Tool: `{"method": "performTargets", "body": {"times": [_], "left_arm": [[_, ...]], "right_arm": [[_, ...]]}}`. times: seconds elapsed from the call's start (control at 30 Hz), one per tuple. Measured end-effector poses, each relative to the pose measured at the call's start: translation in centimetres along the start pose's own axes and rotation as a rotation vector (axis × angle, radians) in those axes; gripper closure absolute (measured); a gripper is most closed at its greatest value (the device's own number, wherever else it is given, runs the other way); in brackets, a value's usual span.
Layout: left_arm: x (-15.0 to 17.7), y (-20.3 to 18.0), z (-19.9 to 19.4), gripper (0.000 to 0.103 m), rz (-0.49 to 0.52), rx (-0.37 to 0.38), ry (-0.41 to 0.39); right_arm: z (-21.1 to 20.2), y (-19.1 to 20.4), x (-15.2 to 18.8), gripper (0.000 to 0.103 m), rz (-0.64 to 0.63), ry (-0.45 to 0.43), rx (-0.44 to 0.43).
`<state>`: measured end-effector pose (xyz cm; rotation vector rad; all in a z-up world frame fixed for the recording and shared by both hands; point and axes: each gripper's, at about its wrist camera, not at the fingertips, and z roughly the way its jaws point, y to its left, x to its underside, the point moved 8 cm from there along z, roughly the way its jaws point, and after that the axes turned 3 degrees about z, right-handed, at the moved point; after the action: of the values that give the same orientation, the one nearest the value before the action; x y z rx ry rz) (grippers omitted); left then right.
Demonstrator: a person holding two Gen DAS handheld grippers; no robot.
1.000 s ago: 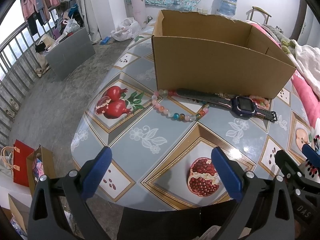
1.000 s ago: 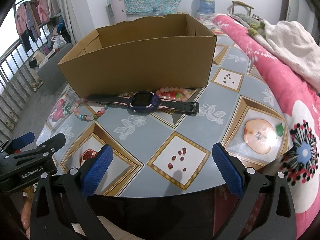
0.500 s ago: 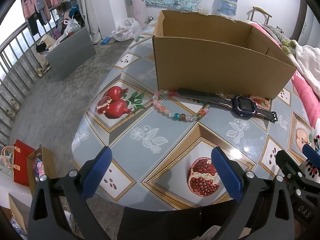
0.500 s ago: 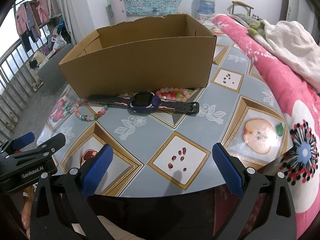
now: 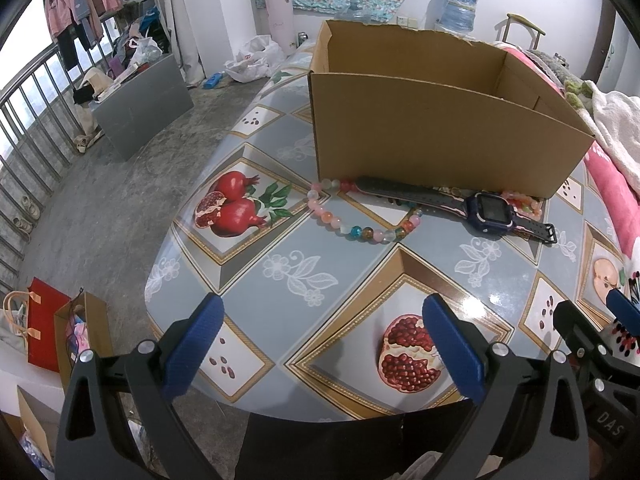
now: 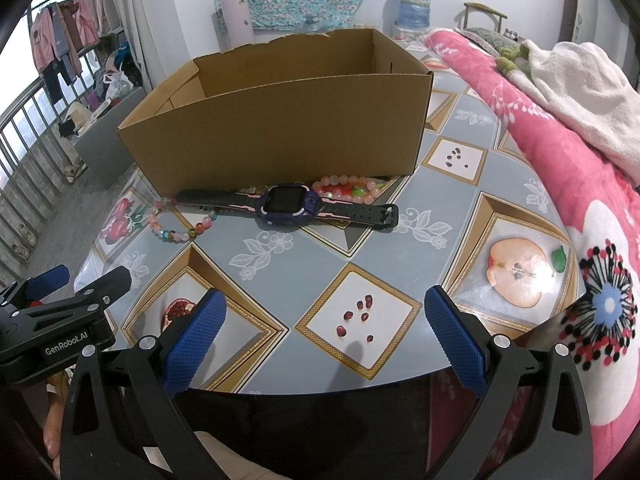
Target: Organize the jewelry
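A: What can't we make out from here?

B: We cannot see the floor of the cardboard box (image 5: 436,132) in either view; its near wall hides whatever lies inside. The pink bead bracelet (image 6: 346,188) is half tucked behind the watch (image 6: 288,205), and part of the multicoloured bead bracelet (image 5: 362,222) runs under the watch strap, so we cannot trace its full loop.

A: And what do we have around us?

B: The bench (image 5: 280,276) carries a glossy cloth printed with pomegranates and apple halves. Along its right edge we see a pink flowered quilt (image 6: 560,184) on a bed, with a pale blanket (image 6: 576,84) on top. To the left, down on the floor, we see a grey box (image 5: 140,108) and a red bag (image 5: 44,328). Nothing stands between us and the jewelry.

A: Where do the pieces lie, relative to our jaws?

B: All three lie on the bench just in front of the box's near wall, the watch stretched flat across both bracelets. They are well ahead of both tools. Our left gripper (image 5: 320,344) hovers over the near edge of the bench, jaws spread wide and holding nothing. Our right gripper (image 6: 324,336) sits the same way, jaws wide apart and empty, with the watch straight ahead.
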<state>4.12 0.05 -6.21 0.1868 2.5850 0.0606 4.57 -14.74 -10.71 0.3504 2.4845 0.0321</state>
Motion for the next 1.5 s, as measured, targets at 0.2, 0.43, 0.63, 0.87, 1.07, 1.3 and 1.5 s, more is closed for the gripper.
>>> {"method": "performTargets", "body": {"times": [0.2, 0.43, 0.63, 0.87, 1.07, 1.3, 1.5], "left_arm": [[0.0, 0.0, -0.1, 0.005, -0.001, 0.000, 0.000], [0.0, 0.0, 0.0, 0.005, 0.000, 0.000, 0.000], [0.0, 0.0, 0.0, 0.005, 0.000, 0.000, 0.000], [0.0, 0.0, 0.0, 0.005, -0.001, -0.001, -0.001], [-0.7, 0.7, 0.7, 0.005, -0.005, -0.008, -0.002], [-2.7, 1.9, 1.9, 0.005, -0.026, 0.041, -0.063], [-4.5, 2.4, 2.5, 0.005, -0.079, 0.265, -0.186]], "right_arm": [[0.0, 0.0, 0.0, 0.008, 0.000, -0.001, 0.000], [-0.1, 0.1, 0.0, 0.008, 0.000, -0.002, 0.000], [0.0, 0.1, 0.0, 0.008, 0.000, -0.002, 0.000], [-0.3, -0.1, -0.3, 0.008, 0.007, -0.010, 0.011], [-0.5, -1.0, -1.6, 0.008, 0.027, -0.036, 0.018], [0.5, -1.7, -3.2, 0.008, -0.054, -0.063, -0.014], [1.3, -1.2, -4.0, 0.008, -0.179, -0.080, -0.038]]}}
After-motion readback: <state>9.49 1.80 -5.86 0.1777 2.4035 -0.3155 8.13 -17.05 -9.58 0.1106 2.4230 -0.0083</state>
